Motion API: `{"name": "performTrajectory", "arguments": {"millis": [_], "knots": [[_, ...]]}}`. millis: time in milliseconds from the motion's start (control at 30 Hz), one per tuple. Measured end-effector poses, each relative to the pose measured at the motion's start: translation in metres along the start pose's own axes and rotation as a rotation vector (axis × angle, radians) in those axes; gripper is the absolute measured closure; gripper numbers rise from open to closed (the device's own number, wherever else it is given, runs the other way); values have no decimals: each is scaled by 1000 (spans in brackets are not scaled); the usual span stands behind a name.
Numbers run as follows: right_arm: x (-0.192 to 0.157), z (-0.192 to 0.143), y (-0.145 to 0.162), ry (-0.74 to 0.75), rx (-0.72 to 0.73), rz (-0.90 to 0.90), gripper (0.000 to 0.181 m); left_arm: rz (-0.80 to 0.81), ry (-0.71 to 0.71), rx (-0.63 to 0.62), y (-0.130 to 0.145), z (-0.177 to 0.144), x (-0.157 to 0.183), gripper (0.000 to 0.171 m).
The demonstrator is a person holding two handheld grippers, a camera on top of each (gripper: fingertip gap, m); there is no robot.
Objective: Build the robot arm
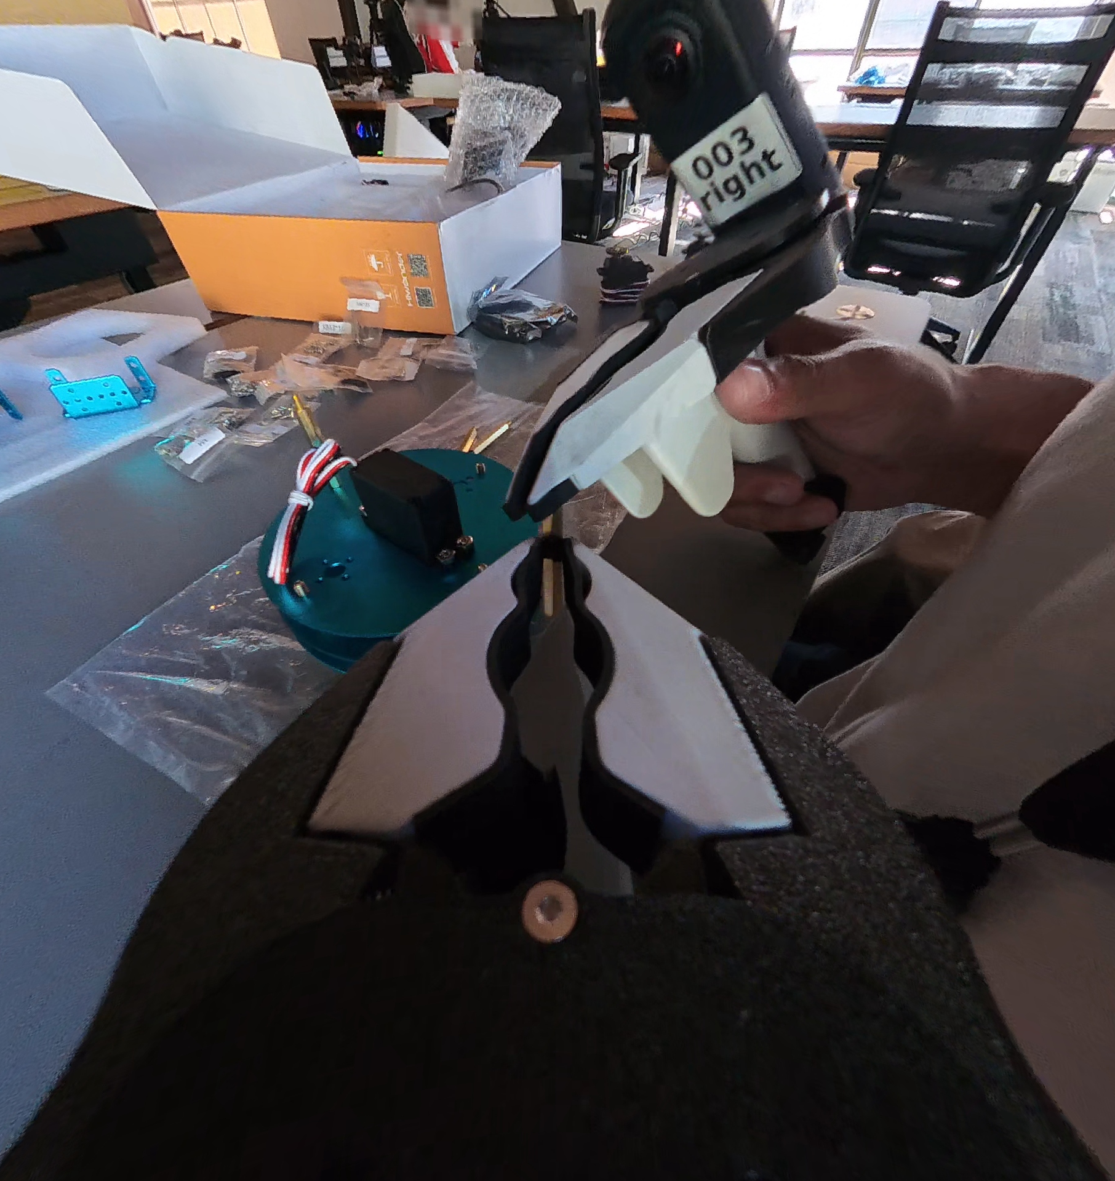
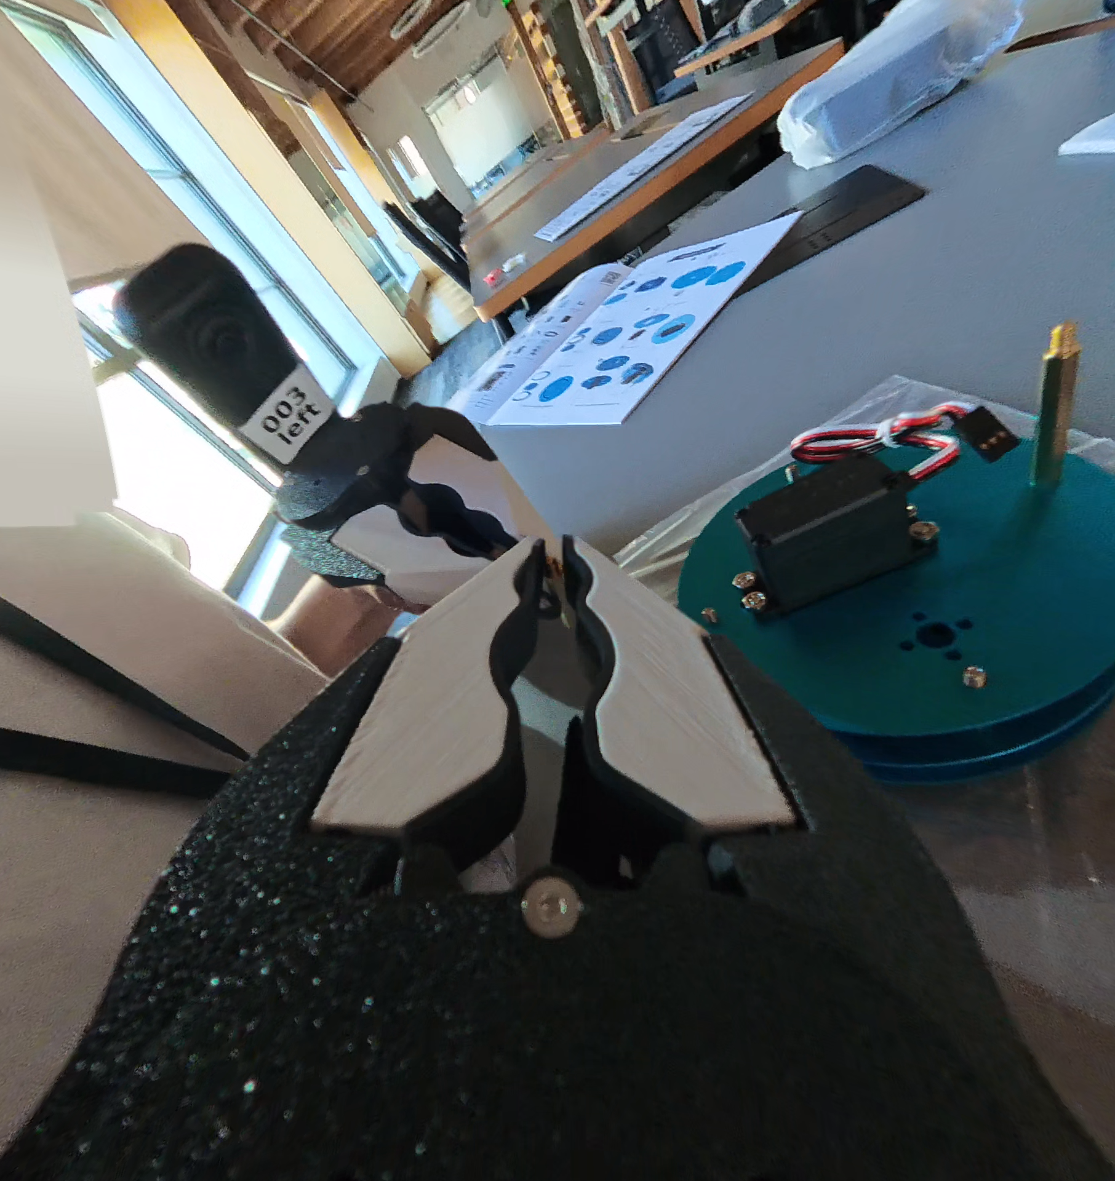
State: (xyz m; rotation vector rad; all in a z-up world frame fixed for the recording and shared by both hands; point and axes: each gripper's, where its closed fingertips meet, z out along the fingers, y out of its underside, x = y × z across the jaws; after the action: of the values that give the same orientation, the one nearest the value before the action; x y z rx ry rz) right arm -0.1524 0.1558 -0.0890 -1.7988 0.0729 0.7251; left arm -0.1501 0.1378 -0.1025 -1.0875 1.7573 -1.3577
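My left gripper is shut on a thin brass standoff that stands upright between its fingertips. My right gripper, held by a hand, comes down from above and meets the standoff's top end. In the right wrist view my right gripper is shut on the same brass standoff, with the left gripper just behind it. Both hover beside a teal round plate that carries a black servo with red, white and black wires.
One tall brass standoff stands on the teal plate behind the servo. Loose standoffs lie on a clear plastic bag. An orange and white box, screw bags, a blue bracket and a printed sheet are around. Both grippers' tips are close together, under 4 cm apart.
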Motion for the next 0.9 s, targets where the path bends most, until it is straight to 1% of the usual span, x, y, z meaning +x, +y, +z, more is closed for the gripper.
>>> {"name": "performTrajectory", "arguments": {"millis": [67, 133, 167, 233, 300, 400, 467, 633, 767, 900], "knots": [[4, 0, 1, 33, -36, -28, 177, -4, -16, -18, 2, 4, -2, 167], [14, -2, 0, 99, -84, -73, 178, -24, -34, -38, 4, 8, -7, 166], [19, -4, -2, 143, -106, -109, 178, -32, -49, -69, 7, 10, -11, 164], [28, -8, -8, 219, -158, -207, 178, -20, -131, -134, 17, 12, -27, 159], [33, -7, -9, 252, -251, -268, 178, -35, -117, -159, 21, 14, -29, 150], [31, 1, -10, 239, -333, -337, 178, -45, -59, -124, 15, 18, -26, 150], [36, 5, -5, 252, -381, -368, 178, -23, -50, -120, 14, 20, -28, 151], [37, 6, -4, 241, -406, -340, 177, -21, -44, -129, 14, 23, -31, 151], [34, 8, -2, 228, -427, -325, 177, -22, -51, -122, 12, 27, -35, 146], [37, 6, -1, 238, -456, -312, 177, -3, -31, -132, 13, 31, -34, 146]]}}
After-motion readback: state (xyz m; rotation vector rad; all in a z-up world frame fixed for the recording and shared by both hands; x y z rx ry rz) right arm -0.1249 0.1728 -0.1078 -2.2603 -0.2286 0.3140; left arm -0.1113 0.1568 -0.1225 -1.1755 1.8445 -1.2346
